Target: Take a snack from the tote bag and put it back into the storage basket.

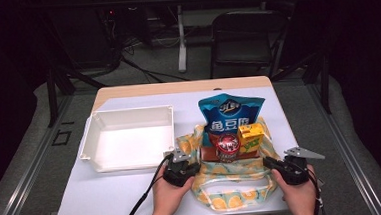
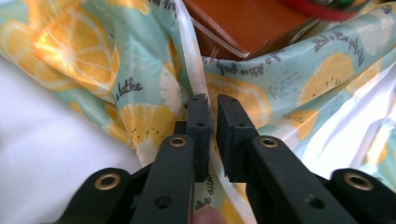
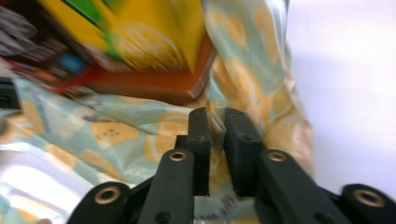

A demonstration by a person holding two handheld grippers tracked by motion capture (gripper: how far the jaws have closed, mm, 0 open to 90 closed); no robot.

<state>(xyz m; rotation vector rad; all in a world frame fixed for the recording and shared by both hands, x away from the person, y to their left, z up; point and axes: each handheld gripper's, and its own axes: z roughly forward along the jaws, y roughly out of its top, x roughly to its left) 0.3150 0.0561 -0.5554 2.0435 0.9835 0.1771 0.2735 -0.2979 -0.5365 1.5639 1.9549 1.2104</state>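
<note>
Beside the white bin (image 1: 128, 137), the lemon-print bag (image 1: 233, 177) lies full of snacks. Left gripper (image 2: 211, 122) and right gripper (image 3: 218, 135) each pinch its rim, hands low and level. Lifting both sides evenly, without jerking, should keep the snacks from tipping out.

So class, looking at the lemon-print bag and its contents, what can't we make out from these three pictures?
- Brown box: its front, high view, hidden by the lemon-print bag and the red round tin.
- Yellow carton: its print, right gripper view, blurred.
- Blue snack pouch: its small text, high view, too small.
</note>
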